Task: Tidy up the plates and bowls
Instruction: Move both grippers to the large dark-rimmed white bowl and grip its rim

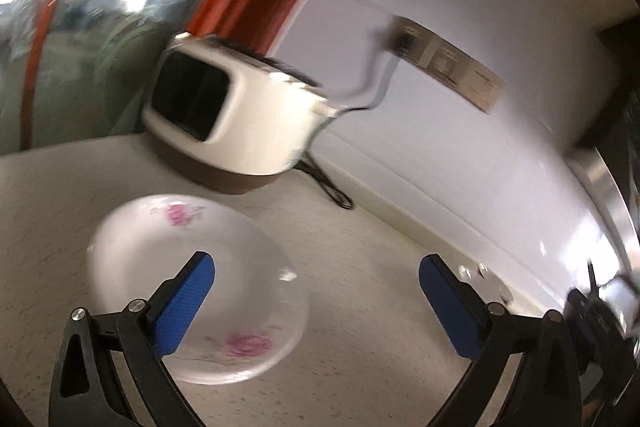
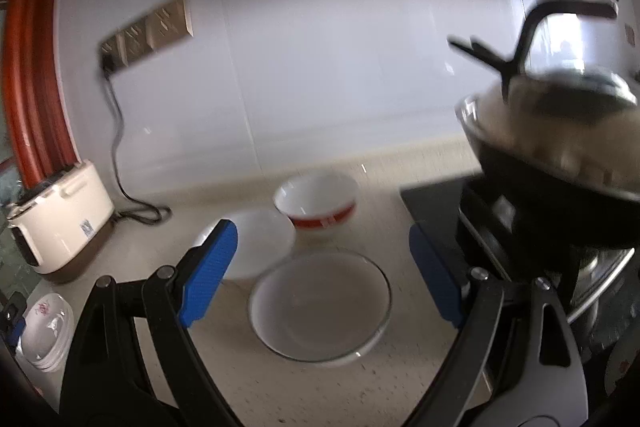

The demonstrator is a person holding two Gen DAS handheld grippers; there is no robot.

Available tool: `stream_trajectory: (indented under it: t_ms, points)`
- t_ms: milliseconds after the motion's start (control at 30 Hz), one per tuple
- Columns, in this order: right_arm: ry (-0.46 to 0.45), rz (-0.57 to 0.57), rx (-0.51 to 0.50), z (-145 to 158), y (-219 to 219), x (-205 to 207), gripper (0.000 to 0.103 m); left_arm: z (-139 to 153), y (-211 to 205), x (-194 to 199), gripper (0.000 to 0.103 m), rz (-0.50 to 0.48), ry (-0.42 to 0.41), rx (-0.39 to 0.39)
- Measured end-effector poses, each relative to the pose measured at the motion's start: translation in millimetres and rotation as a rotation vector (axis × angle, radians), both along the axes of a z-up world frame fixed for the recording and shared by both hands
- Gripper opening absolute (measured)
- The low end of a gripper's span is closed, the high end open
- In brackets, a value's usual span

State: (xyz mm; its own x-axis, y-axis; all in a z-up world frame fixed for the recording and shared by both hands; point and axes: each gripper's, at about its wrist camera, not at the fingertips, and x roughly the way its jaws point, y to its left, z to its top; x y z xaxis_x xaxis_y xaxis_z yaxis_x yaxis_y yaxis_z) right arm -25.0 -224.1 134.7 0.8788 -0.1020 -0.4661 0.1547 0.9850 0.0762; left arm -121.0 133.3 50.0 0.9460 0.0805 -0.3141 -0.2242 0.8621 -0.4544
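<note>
left gripper (image 1: 316, 267): jaws apart, empty, over floral plate (image 1: 196, 287) | right gripper (image 2: 322, 247): jaws apart, empty | ahead: glass plate (image 2: 320, 301); white bowl (image 2: 256, 247); red bowl (image 2: 318, 201)

The worktop (image 2: 304, 387) is a matt, speckled, stone-like beige. The flowered plate (image 1: 200, 287) looks like glazed, glossy ceramic, as do the red-banded bowl (image 2: 320, 201) and the white bowl (image 2: 260, 243). The shallow dish (image 2: 320, 303) has a clear, glassy rim (its centre looks frosted). The wall (image 2: 300, 67) is smooth and shiny. Each claw carries textured blue pads (image 1: 188, 307) on matt black plastic.
</note>
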Motion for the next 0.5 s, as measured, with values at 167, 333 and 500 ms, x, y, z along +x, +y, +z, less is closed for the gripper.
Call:
stream_trajectory:
  t_ms: [167, 333, 500]
  points:
    - [0.081, -0.044, 0.055, -9.1, -15.9, 7.1, 0.089, 17.2, -59.2, 26.2, 0.103, -0.225, 0.056, 0.172]
    - [0.191, -0.080, 0.127, -28.0, -36.0, 13.3, 0.067, 14.0, -108.6, 74.1, 0.103, -0.491, 0.237, 0.057]
    - [0.264, -0.096, 0.179, -41.5, -48.6, 19.3, 0.064, -2.4, -155.9, 107.1, 0.103, -0.617, 0.344, 0.032]
